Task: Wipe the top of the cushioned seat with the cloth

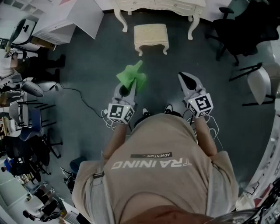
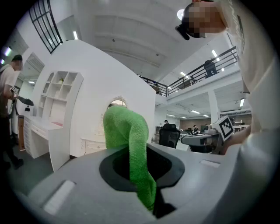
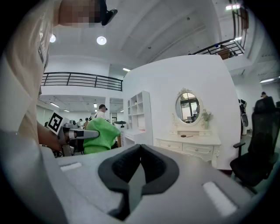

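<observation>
In the head view, the cream cushioned seat is a small stool standing on the dark floor, well ahead of both grippers. My left gripper is shut on a green cloth, which sticks up and forward out of its jaws. In the left gripper view the cloth is pinched in the jaws and folds over above them. My right gripper is held level with the left one, shut and empty. Seen from the right gripper, the cloth is off to the left. The seat shows in neither gripper view.
A white dressing table with an oval mirror stands just behind the seat. Black office chairs and a white chair are at the right. A white shelf unit, a floor cable and people at desks are at the left.
</observation>
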Motion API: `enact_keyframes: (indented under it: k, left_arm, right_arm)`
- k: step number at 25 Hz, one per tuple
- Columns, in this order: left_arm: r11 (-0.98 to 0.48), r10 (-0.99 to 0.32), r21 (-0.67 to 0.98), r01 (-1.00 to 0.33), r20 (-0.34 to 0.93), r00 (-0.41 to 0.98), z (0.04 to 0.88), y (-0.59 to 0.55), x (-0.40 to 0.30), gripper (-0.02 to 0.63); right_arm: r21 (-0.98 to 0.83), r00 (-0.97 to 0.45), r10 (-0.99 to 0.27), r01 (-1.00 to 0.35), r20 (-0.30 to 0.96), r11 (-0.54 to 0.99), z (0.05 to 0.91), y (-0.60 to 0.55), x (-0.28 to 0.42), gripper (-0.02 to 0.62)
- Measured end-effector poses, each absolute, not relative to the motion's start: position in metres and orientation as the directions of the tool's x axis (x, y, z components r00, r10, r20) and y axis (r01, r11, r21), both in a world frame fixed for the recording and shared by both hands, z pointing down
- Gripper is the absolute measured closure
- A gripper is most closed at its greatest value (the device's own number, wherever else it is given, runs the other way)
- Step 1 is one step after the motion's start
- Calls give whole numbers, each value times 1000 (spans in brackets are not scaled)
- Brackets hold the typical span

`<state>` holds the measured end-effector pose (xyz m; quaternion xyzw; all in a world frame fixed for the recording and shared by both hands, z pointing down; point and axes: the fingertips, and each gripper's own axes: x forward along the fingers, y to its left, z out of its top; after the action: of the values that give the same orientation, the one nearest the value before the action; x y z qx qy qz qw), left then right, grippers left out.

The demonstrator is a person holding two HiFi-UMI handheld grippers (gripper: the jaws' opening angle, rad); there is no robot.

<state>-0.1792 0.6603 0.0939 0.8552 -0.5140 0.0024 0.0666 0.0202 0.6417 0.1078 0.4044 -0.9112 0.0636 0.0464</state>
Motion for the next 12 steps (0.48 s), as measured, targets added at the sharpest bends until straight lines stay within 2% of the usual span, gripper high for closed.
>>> enact_keyframes:
  k: [12]
  left_arm:
    - [-403, -900, 129, -906, 126, 418, 113, 633, -162, 558]
  right_arm:
    - [-94, -699, -693, -713, 176, 695, 137, 612, 48, 600]
